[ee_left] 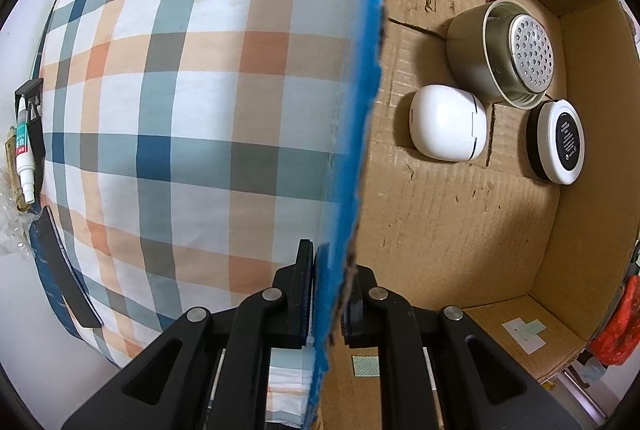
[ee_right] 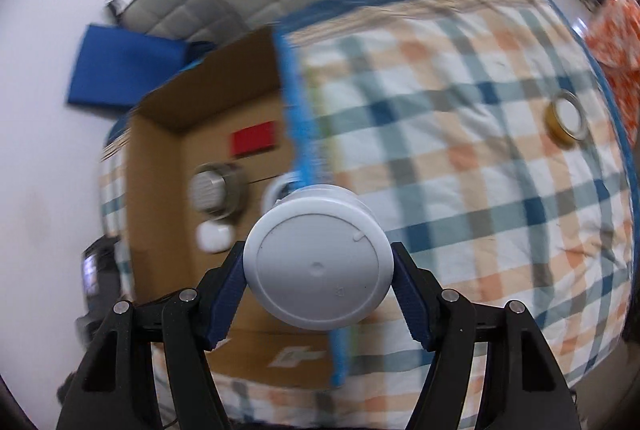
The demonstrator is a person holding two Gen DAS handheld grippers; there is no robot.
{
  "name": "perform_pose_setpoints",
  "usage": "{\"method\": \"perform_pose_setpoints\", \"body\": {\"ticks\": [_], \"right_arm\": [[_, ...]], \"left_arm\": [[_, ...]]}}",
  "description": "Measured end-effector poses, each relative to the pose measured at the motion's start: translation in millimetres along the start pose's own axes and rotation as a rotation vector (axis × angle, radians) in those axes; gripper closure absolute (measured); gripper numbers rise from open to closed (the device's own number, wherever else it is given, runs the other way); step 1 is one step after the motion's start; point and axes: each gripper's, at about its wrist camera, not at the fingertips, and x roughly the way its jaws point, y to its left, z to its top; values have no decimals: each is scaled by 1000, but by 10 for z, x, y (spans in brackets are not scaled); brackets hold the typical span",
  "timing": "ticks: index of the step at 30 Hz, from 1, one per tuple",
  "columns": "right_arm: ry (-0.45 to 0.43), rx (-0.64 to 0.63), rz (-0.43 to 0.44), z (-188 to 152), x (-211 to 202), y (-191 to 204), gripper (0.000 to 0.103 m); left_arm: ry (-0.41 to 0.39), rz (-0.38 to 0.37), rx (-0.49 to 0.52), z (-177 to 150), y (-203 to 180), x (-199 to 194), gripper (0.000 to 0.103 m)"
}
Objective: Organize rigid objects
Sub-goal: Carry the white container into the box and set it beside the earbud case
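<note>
White jar (ee_right: 318, 262): sitting clamped between the right gripper's (ee_right: 319, 284) pads, hanging above the plaid bedspread (ee_right: 460, 157) beside the cardboard box (ee_right: 160, 189).
Left gripper (ee_left: 326, 294): pinching the box's blue-edged wall (ee_left: 362, 133), jaws nearly closed.
Box contents: white case (ee_left: 444, 123), strainer cup (ee_left: 500, 51), round tin (ee_left: 556, 141) lying inside.

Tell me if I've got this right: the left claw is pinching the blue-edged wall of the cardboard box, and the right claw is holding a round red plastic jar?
Not quite: the jar is white, not red. The right wrist view shows the right gripper closed on a round white plastic jar. The rest stands: the left gripper pinches the blue-edged wall of the cardboard box.
</note>
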Motion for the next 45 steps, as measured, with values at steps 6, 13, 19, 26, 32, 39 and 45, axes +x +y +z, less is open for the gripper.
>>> {"method": "perform_pose_setpoints", "body": {"ticks": [6,13,19,26,32,39,45], "right_arm": [[33,-88,62,-223,119,610,32],[88,-133,73,-299,509,852,32],[139,-118,80,-331,839,894,32],[209,-101,71,-393,1296,913,32],[264,-131,41,-512,1549,1013,32],[312,-153,34,-593,1756,1051,31],[339,-123,43,-594,1818,1007,17]], "left_arm": [[-1,-1,0,-17,57,12,95],[-2,-8,-8,-26,97,-18,95],[0,-8,-12,-21,124,-8,95],[3,-2,-12,12,138,-5,95],[2,4,-12,47,94,18,95],[1,4,-15,52,92,28,95],[2,6,-15,54,73,52,95]]}}
